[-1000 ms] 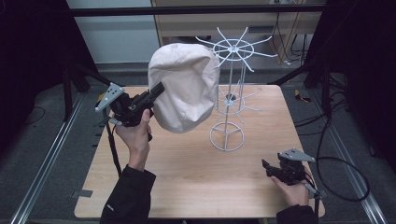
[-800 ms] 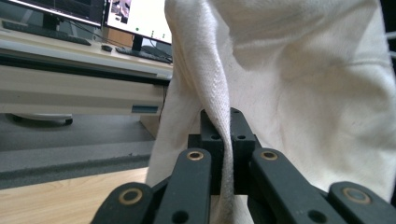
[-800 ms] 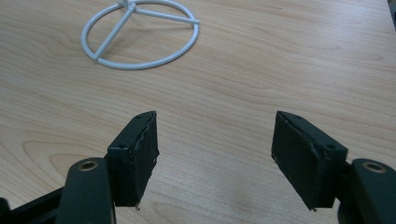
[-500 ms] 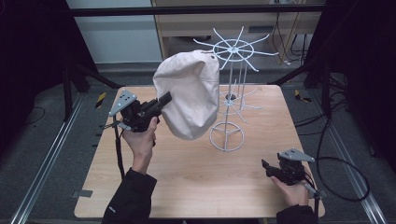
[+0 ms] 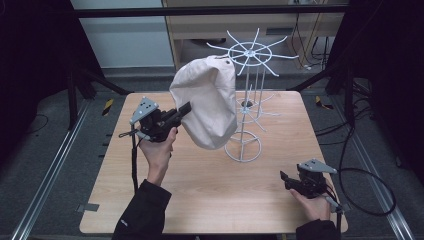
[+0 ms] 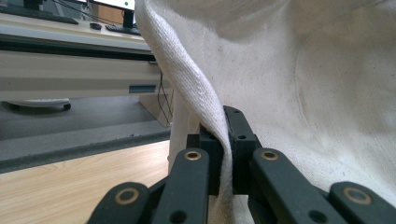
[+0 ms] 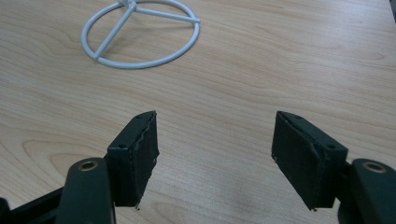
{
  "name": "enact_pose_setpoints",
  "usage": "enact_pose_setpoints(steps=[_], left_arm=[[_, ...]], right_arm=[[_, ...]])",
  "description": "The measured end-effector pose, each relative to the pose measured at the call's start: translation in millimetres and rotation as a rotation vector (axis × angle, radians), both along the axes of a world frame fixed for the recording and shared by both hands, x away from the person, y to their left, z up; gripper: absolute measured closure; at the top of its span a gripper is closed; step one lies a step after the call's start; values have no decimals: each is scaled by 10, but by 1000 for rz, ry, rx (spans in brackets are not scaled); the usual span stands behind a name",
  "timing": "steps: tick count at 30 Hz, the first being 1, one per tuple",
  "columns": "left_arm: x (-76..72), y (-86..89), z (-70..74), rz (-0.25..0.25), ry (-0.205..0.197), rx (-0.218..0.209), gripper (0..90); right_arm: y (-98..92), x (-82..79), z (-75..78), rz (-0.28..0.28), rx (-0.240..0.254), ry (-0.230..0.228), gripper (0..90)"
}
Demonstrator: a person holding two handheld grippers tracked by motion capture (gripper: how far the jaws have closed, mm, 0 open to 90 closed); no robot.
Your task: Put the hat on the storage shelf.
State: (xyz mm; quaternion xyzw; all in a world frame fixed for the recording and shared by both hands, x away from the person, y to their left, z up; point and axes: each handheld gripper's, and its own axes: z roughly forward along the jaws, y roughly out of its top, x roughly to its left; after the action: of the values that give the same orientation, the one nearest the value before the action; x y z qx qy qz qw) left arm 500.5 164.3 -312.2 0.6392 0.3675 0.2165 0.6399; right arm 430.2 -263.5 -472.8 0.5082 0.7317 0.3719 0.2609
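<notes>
- The jaws of the left gripper (image 5: 184,109) are clenched on a fold of the cream fabric hat (image 5: 207,102); in the left gripper view the woven hem (image 6: 198,100) runs up between the two black pads, pinched tight.
- The jaws of the right gripper (image 7: 215,156) are released, standing wide with nothing between them, low over the bare tabletop (image 5: 210,200).
- Taking the white wire rack (image 5: 248,100) as the landmark: the hat hangs in the air just to the left of its stem, clear of the tabletop. The hat's top edge reaches the left side of the rack's upper ring of spokes (image 5: 252,50); whether it already touches a spoke I cannot tell from the high view.
- The hat's long axis runs roughly top to bottom, tilted a little, the open side seeming to face the left gripper.
- The coming move likely turns on that gap: the nearest spoke tips lie right of and slightly behind the hat's top.
- The left hand (image 5: 157,150) is much nearer the rack's top; the right gripper rests right of and in front of the rack's ring base (image 7: 140,35).
- No brand, label or writing can be read on the hat or the rack.
</notes>
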Motion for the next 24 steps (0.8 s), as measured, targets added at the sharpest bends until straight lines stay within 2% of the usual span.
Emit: enact_pose_setpoints(steps=[9, 16, 21, 24], left_arm=[[64, -59, -50, -8, 41, 34, 842], [93, -127, -88, -18, 54, 59, 826], [115, -150, -108, -26, 68, 75, 789], [124, -147, -112, -16, 70, 83, 734]], right_arm=[[5, -2, 3, 1, 4, 2, 316], [0, -1, 5, 3, 2, -1, 316], [0, 0, 5, 3, 2, 0, 316], [3, 0, 4, 3, 0, 1, 315]])
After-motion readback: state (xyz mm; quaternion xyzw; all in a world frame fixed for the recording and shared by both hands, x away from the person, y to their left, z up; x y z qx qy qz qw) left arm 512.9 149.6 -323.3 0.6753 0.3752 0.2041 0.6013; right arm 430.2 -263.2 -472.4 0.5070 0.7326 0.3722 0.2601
